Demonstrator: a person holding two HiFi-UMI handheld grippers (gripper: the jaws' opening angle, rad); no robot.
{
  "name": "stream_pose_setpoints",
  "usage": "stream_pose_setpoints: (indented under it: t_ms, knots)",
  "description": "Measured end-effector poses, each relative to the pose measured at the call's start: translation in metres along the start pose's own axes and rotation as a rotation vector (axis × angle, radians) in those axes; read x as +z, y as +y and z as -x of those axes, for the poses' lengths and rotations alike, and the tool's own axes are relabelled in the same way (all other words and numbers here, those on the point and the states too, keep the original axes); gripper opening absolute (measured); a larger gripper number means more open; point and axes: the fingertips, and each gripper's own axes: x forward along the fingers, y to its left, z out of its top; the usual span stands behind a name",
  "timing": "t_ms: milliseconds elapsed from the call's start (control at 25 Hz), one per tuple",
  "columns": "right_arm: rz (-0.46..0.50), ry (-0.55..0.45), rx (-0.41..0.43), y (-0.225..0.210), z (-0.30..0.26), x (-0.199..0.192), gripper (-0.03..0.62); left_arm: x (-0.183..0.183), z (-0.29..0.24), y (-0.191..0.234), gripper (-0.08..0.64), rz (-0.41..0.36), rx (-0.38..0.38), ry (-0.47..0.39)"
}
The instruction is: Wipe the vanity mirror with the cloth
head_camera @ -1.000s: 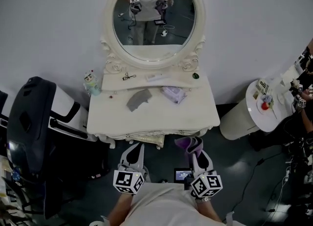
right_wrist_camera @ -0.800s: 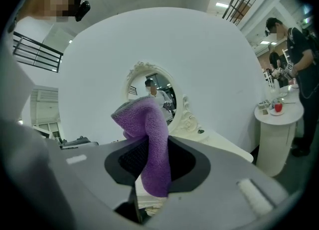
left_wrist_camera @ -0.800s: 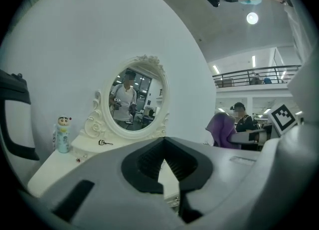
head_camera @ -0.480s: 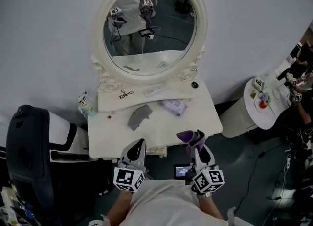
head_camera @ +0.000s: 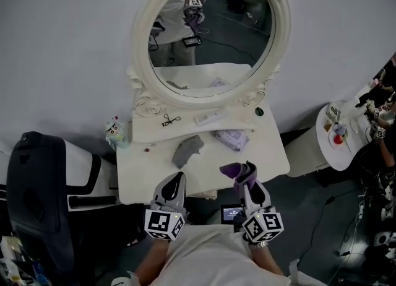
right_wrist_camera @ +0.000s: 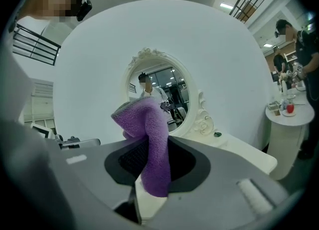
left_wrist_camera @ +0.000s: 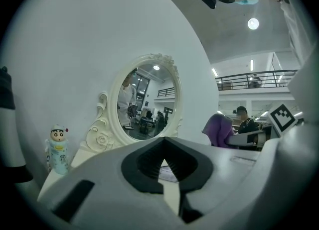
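Purple cloth [head_camera: 239, 172] stands up out of the right tool [head_camera: 246, 182], just over the near edge of the white table [head_camera: 263, 155]. The left tool [head_camera: 176, 182] hangs level with it, to the left. The oval vanity mirror [head_camera: 210, 37] is upright on the table's far side. A grey rag [head_camera: 187, 150] lies mid-table.

Left gripper view: the left tool [left_wrist_camera: 164, 163] has its jaws together, with nothing between them. The mirror [left_wrist_camera: 147, 104] is ahead and a figurine [left_wrist_camera: 58, 149] is to its left.

Right gripper view: the right tool [right_wrist_camera: 149, 167] is clamped on the cloth [right_wrist_camera: 149, 134], with the mirror [right_wrist_camera: 164, 97] beyond.
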Motion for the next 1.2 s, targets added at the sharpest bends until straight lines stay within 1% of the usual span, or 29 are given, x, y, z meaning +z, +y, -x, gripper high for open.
stream_pose_setpoints:
  t_ms: [200,400,560,720,880,960,1120,1200]
  knots:
    - [-0.014,0.008,0.018,-0.015,-0.024,0.005,0.110,-0.003,-0.017,0.008,0.003,-0.003,0.025,0.019]
    - [-0.022,0.016,0.076,-0.040,-0.058,0.016,0.110,0.005,-0.039,0.009,0.003,-0.019,0.101,0.002]
    - [0.000,0.006,0.134,-0.058,-0.090,0.038,0.110,0.014,-0.064,0.006,0.003,-0.029,0.156,-0.022]
    - [0.022,0.005,0.156,-0.085,-0.119,0.057,0.110,0.022,-0.090,0.008,0.003,-0.023,0.237,-0.059]
    - [0.036,0.024,0.160,-0.107,-0.144,0.071,0.110,0.025,-0.105,0.015,0.003,-0.007,0.333,-0.062]
    - [0.035,0.009,0.166,-0.110,-0.155,0.083,0.110,0.032,-0.113,0.022,0.003,-0.011,0.359,-0.067]
    - [0.022,-0.059,0.178,-0.098,-0.171,0.122,0.110,0.062,-0.126,0.034,0.003,-0.046,0.358,-0.088]
    - [0.028,-0.090,0.175,-0.091,-0.180,0.144,0.110,0.079,-0.132,0.043,0.003,-0.056,0.369,-0.094]
